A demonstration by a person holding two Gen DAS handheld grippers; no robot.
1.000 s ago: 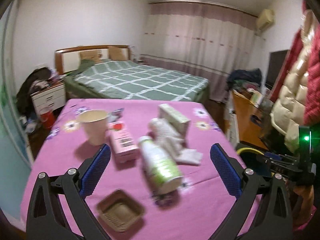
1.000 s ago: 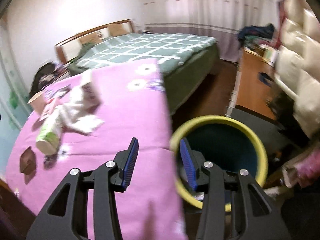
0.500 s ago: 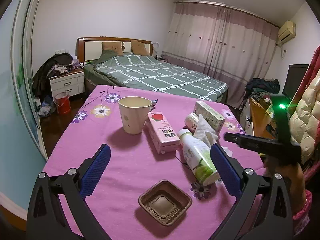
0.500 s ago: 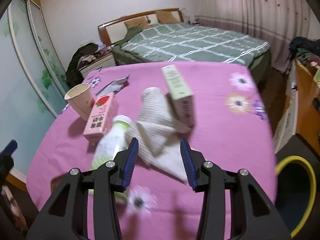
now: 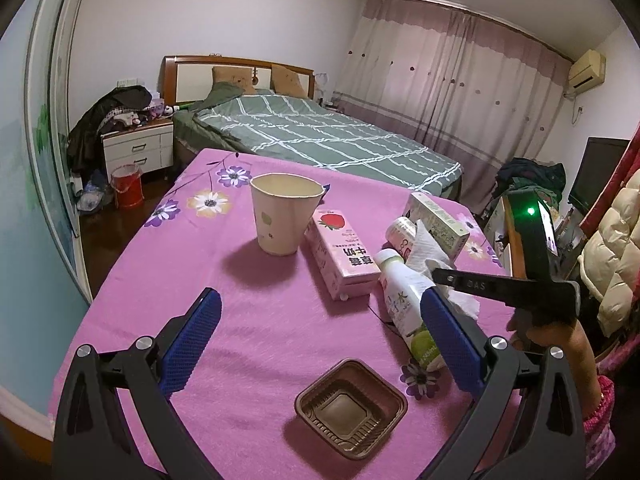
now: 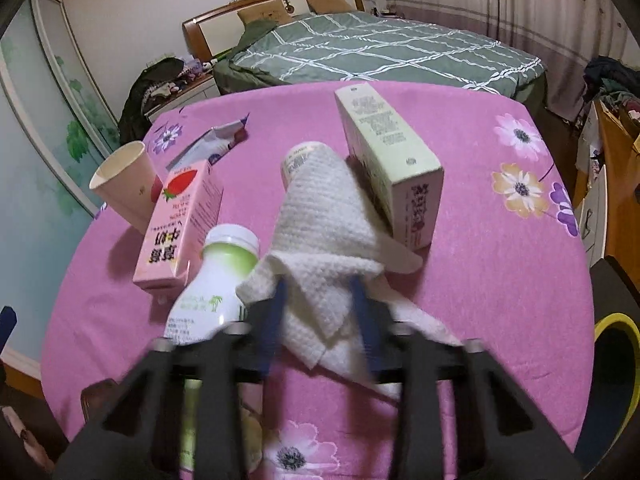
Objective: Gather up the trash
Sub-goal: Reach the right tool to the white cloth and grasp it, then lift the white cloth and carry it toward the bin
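Observation:
Trash lies on a pink flowered tablecloth [image 5: 248, 320]: a paper cup [image 5: 282, 213], a pink strawberry milk carton [image 5: 344, 258], a green-and-white bottle [image 5: 408, 312], a crumpled white paper towel [image 6: 332, 240], a pale green carton [image 6: 390, 160], a small can [image 6: 298, 158] and a brown plastic tray [image 5: 351, 407]. My left gripper [image 5: 320, 344] is open and empty above the tray. My right gripper [image 6: 318, 320] is open, its fingers on either side of the paper towel's near edge, next to the bottle [image 6: 212, 296].
A yellow-rimmed bin [image 6: 618, 364] stands on the floor past the table's right edge. A foil wrapper [image 6: 216, 142] lies at the table's far side. A bed [image 5: 312, 136], a nightstand [image 5: 138, 152] and a wooden desk [image 6: 612, 132] surround the table.
My right gripper swung from the bin back over the table and came down around the paper towel. My left gripper drew back and steadied, still open.

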